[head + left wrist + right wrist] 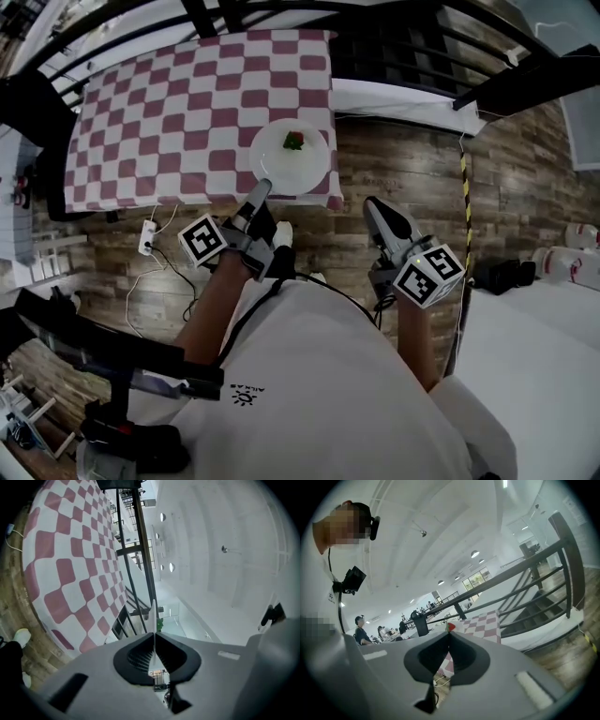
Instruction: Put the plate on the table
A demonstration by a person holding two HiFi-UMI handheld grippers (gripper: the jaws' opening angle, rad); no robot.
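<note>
A white plate (pixel 291 157) with a small red and green bit of food (pixel 294 141) is at the near right corner of the table (pixel 187 103), which has a red-and-white checked cloth. Whether the plate rests on the cloth or hovers just over it I cannot tell. My left gripper (pixel 261 190) is shut on the plate's near rim. In the left gripper view the plate (pixel 153 613) shows edge-on as a thin white line pinched in the left gripper (pixel 154 634). My right gripper (pixel 373 208) hangs over the floor right of the plate. The right gripper (pixel 449 637) is shut and holds nothing.
A black railing and stairs (pixel 422 47) run behind and right of the table. A white power strip (pixel 147 239) with cables lies on the wooden floor at the left. A yellow-and-black strip (pixel 466 206) and a white surface (pixel 544 356) are at the right.
</note>
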